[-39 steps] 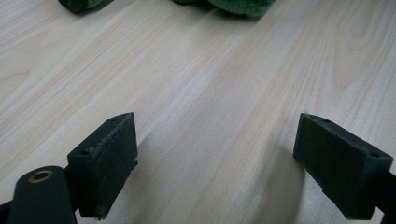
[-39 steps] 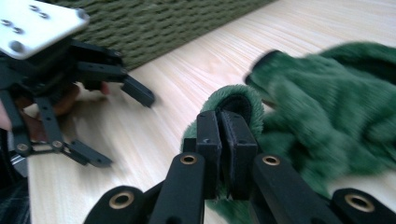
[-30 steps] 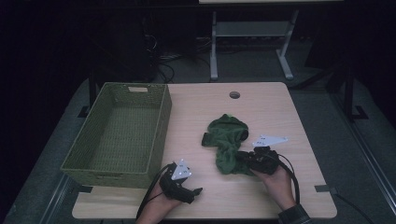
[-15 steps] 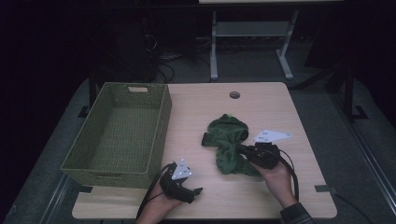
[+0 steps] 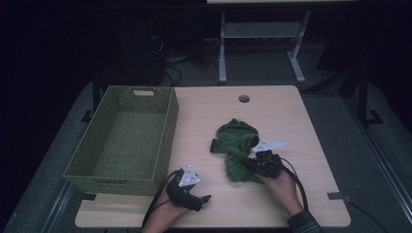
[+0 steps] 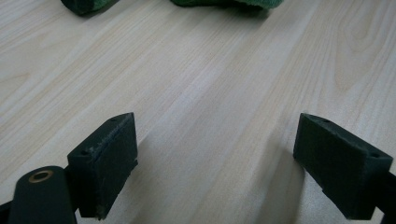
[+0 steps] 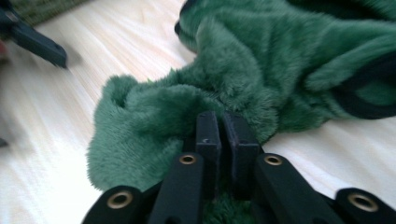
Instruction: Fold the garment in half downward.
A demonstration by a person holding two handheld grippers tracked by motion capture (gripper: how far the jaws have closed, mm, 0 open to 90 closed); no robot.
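From the high view, a green fleece garment (image 5: 237,148) lay crumpled on the tabletop (image 5: 291,116), right of the woven basket (image 5: 127,137). The right tool (image 5: 248,164) met its near edge; the left tool (image 5: 206,198) rested apart, near the front edge. In the left gripper view, the left tool (image 6: 215,161) stood wide over bare wood. In the right gripper view, the right tool (image 7: 220,135), its jaws having just been moving, pinched the garment's fleece (image 7: 243,79).
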